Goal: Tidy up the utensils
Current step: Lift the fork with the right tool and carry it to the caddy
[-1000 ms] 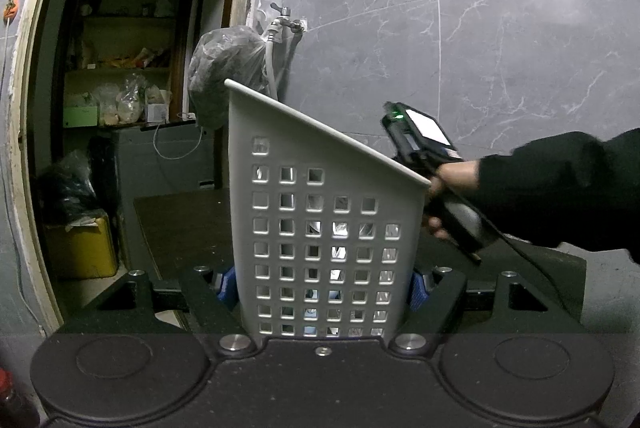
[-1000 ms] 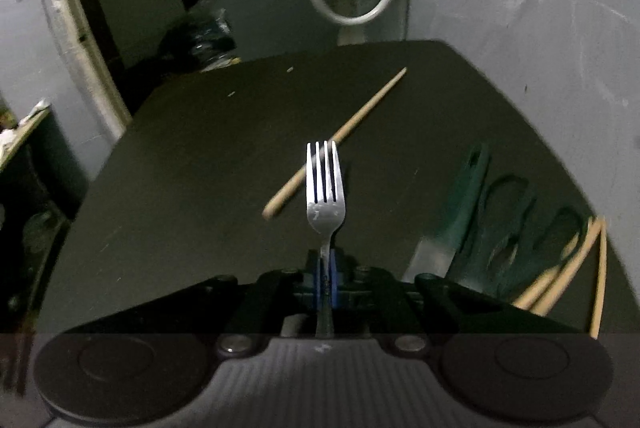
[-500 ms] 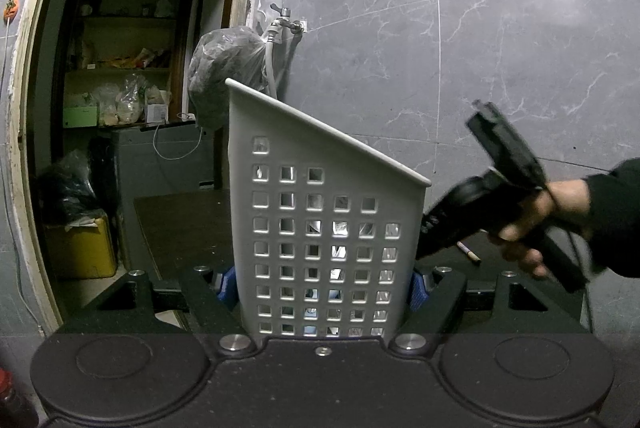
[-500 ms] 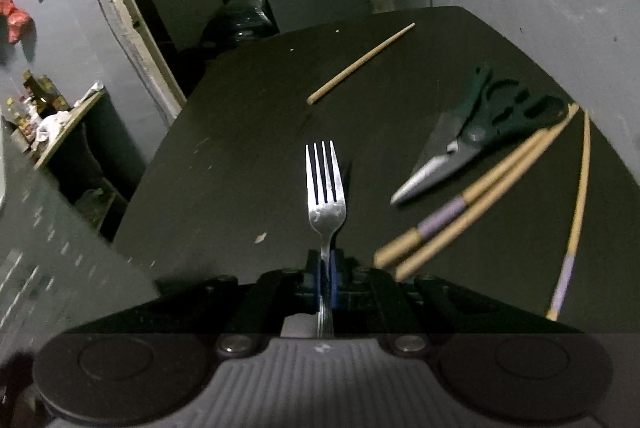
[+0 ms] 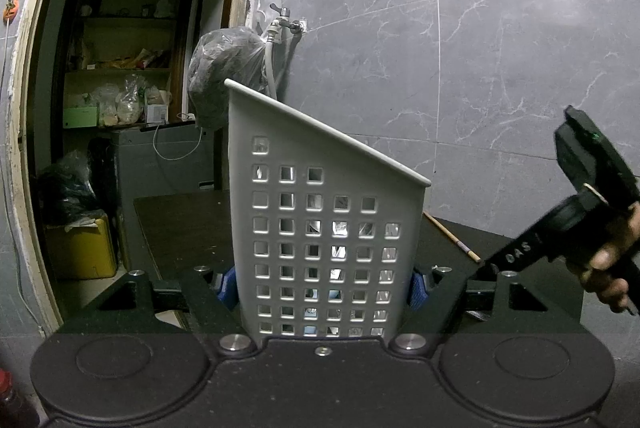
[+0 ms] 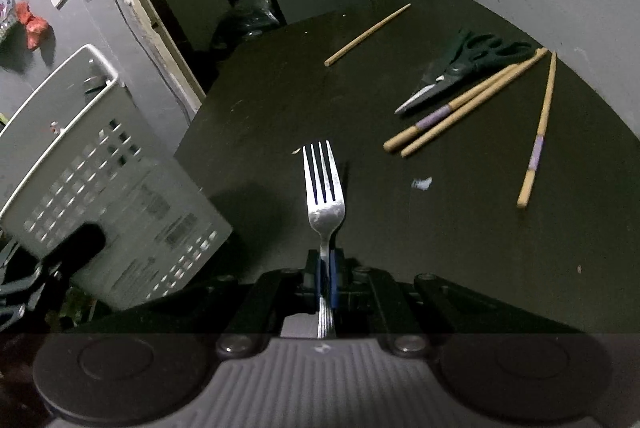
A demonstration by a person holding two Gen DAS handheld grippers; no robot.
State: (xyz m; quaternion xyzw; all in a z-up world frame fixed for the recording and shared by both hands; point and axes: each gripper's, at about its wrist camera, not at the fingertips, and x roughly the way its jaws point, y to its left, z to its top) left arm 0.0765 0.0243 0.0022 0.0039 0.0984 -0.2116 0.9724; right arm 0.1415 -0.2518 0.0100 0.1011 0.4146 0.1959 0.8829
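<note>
We are pinching a silver fork point(image 6: 323, 187) by its handle in the right gripper point(image 6: 325, 278), whose blue-padded fingers point(image 6: 335, 282) are pressing tight on the metal. The fork's long axis is running straight out along the fingers, tines pointing away from us and hanging over the near part of the dark worktop point(image 6: 460, 228). Our left gripper point(image 5: 323, 286) is clamping the white perforated utensil basket point(image 5: 320, 228) between its fingers point(image 5: 417, 286), which are spreading wide to span it; the basket is standing upright with its slanted rim high on the left. From the right wrist view the basket point(image 6: 100, 171) is sitting to the left of the fork. Farther right, green-handled scissors point(image 6: 460, 67) and several wooden chopsticks point(image 6: 460, 107) are lying flat, with one lone chopstick point(image 6: 368, 33) lying slantwise at the far side.
</note>
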